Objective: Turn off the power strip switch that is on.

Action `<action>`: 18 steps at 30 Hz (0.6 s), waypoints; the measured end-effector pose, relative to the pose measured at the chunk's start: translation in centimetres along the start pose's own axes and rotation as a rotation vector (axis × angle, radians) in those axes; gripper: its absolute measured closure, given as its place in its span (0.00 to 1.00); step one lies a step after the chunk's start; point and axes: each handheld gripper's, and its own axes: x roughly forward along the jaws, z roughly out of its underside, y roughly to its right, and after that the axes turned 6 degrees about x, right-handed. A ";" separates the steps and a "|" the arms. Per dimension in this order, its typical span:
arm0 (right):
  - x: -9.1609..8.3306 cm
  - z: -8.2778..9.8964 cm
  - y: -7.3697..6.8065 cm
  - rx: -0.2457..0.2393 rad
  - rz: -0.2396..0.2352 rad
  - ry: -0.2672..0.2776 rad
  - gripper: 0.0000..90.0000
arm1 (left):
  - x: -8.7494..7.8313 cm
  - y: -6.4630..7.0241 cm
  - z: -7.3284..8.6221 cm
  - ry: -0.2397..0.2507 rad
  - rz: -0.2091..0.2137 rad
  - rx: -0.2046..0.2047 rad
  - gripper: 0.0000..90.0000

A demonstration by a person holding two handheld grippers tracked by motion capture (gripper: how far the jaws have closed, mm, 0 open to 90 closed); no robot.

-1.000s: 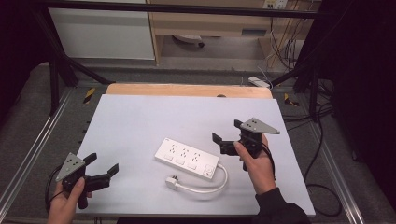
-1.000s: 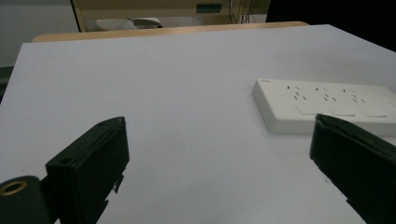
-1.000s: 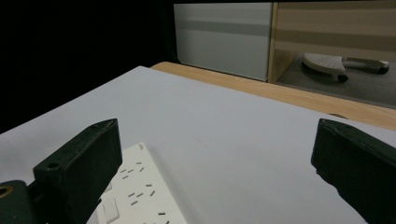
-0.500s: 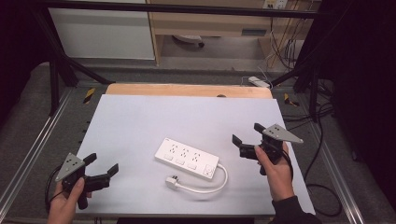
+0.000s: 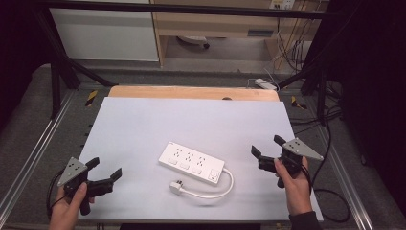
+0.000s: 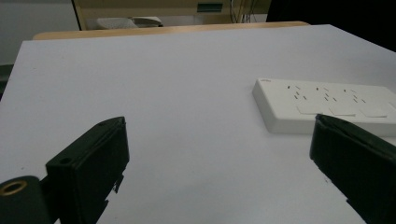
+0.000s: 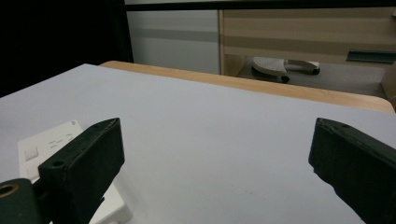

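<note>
A white power strip (image 5: 191, 162) lies flat near the middle of the white table top (image 5: 191, 120), with its short cable (image 5: 220, 189) looping to a white plug (image 5: 175, 187) in front of it. My left gripper (image 5: 104, 168) rests open at the table's front left corner, a hand's width left of the strip. In the left gripper view the power strip (image 6: 327, 105) lies ahead on the right, beyond the wide-apart jaws. My right gripper (image 5: 267, 147) is open near the table's right edge, to the right of the strip. The right gripper view has the power strip (image 7: 51, 144) at lower left.
A wooden strip (image 5: 191, 92) runs along the table's far edge. Metal frame rails (image 5: 33, 158) flank the table. Cables (image 5: 330, 201) hang at the right side, and another white power strip (image 5: 264, 84) lies on the floor behind.
My right gripper has drawn back from the power strip toward the table's right edge and slightly nearer the person. The left gripper has stayed where it was.
</note>
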 end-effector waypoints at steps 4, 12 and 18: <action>-0.2 0.8 0.5 0.002 0.010 -0.007 0.04 | 0.0 0.0 0.0 -0.003 0.001 0.001 0.05; 0.2 2.4 1.4 0.013 0.019 -0.043 0.04 | 0.1 0.0 0.1 -0.005 0.002 -0.002 0.05; 0.9 3.9 1.4 0.020 0.012 -0.090 0.04 | 0.1 0.0 0.1 -0.005 0.004 -0.002 0.05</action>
